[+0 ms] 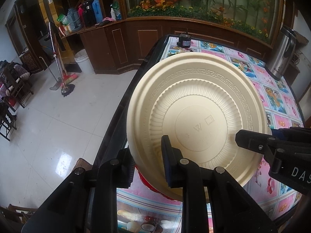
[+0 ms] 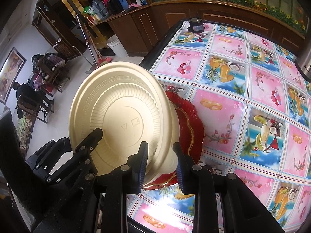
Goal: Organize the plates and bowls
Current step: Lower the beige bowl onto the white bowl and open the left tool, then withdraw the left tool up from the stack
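Note:
A cream plastic bowl (image 1: 196,104) is held upside down and tilted, its underside facing the cameras; it also shows in the right wrist view (image 2: 120,112). My left gripper (image 1: 149,167) is shut on its near rim. My right gripper (image 2: 160,167) is shut on the rim at the other side, and its finger (image 1: 250,139) shows in the left wrist view. Just below the bowl a red plate with gold trim (image 2: 191,124) lies on the table near the left front edge; only a red sliver of the plate (image 1: 153,189) shows in the left wrist view.
The table (image 2: 252,89) has a pink and blue fruit-patterned cloth. A small black motor (image 2: 196,25) stands at the far corner, a steel kettle (image 1: 281,54) at the far right. The tiled floor drops off left of the table's dark edge (image 1: 120,114).

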